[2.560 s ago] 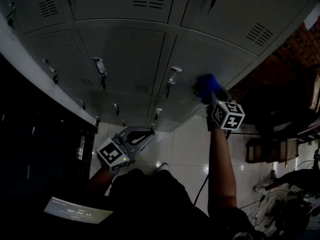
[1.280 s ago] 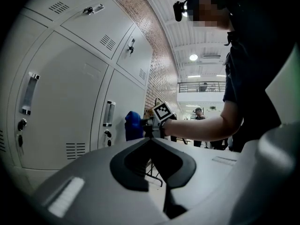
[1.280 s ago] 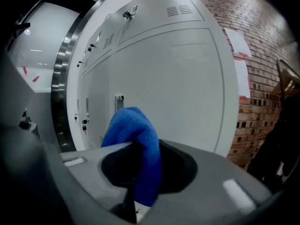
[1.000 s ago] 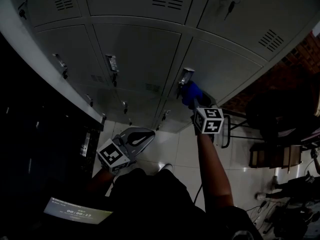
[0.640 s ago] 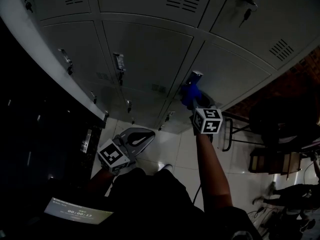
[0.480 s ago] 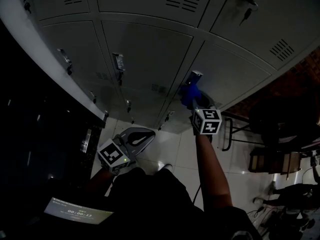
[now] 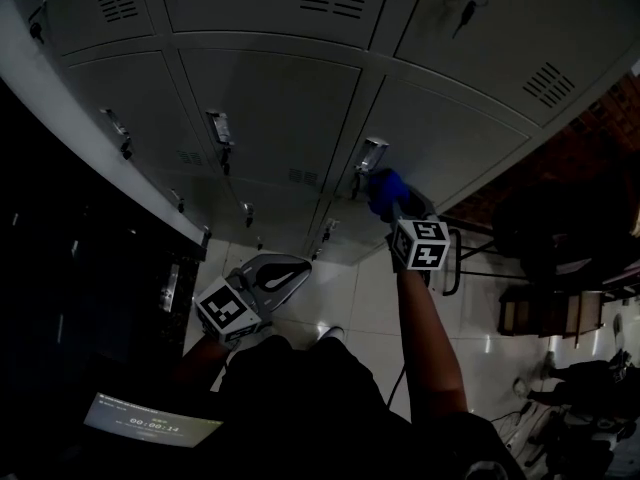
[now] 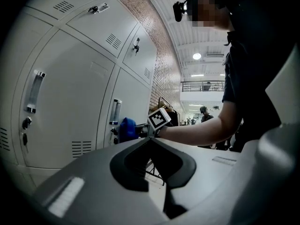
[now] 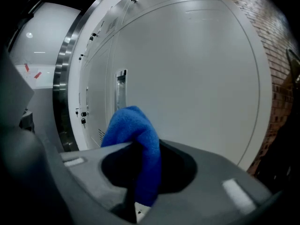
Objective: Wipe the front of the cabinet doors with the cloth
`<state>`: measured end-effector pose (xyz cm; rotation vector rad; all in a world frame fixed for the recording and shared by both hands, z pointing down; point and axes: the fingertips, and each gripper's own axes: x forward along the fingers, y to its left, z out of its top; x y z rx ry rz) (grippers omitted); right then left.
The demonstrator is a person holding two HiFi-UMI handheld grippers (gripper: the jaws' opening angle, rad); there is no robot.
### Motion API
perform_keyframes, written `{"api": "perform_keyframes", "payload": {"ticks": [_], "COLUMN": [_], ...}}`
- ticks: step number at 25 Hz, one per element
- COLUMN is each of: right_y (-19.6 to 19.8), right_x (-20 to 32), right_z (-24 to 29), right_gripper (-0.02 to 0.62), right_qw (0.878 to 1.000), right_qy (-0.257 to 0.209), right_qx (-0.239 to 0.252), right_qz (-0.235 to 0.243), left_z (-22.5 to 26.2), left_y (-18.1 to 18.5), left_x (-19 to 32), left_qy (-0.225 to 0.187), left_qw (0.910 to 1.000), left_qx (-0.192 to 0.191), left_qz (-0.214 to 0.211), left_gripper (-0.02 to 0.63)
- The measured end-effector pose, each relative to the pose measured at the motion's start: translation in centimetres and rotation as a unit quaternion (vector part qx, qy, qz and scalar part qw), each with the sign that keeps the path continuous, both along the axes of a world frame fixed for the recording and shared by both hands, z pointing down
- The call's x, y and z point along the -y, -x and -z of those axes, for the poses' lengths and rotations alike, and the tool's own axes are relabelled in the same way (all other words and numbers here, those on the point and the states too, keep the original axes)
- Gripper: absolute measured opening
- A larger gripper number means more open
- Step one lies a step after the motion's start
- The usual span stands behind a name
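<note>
A blue cloth [image 7: 385, 190] is bunched in my right gripper [image 7: 392, 200], which is shut on it. The cloth [image 9: 136, 146] rests against a grey locker door [image 7: 450, 138], just right of that door's metal handle [image 7: 370, 155]. In the right gripper view the handle [image 9: 121, 92] stands behind the cloth. My left gripper [image 7: 283, 269] hangs low, away from the lockers, shut with nothing in it. From the left gripper view I see the cloth [image 8: 126, 129] and the right marker cube [image 8: 159, 118] at the door.
Rows of grey locker doors [image 7: 270, 98] with vents, handles and keys fill the wall. A dark opening [image 7: 70, 298] lies left. White floor tiles [image 7: 350, 298] are below. A chair frame [image 7: 470, 258] and wooden furniture [image 7: 535, 313] stand right. A screen [image 7: 150, 426] glows at the bottom left.
My right gripper and the cloth slid left along the door toward its handle, then drifted slightly back right and down. The left gripper stayed put.
</note>
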<state>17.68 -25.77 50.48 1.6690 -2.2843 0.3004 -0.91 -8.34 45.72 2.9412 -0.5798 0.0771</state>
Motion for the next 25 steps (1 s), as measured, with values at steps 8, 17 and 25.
{"api": "perform_keyframes", "payload": {"ticks": [8, 17, 25], "right_y": [-7.4, -14.3, -17.7], "right_x": [-1.3, -2.7, -3.7], "right_z": [-0.6, -1.4, -2.0], "right_gripper": [0.069, 0.069, 0.069], "right_qw": [0.998, 0.993, 0.987], "right_qy": [0.01, 0.018, 0.021], "right_qx": [0.0, -0.01, -0.008], "right_qz": [-0.06, -0.119, -0.161], "left_z": [0.1, -0.2, -0.7], "left_y": [-2.1, -3.8, -3.7], "left_x": [-0.2, -0.8, -1.3], "left_qy": [-0.001, 0.001, 0.002], "left_qw": [0.9998, 0.9995, 0.9995], "left_qx": [-0.004, 0.005, 0.007], "left_qz": [-0.019, -0.033, -0.031], "left_gripper": [0.0, 0.001, 0.001]}}
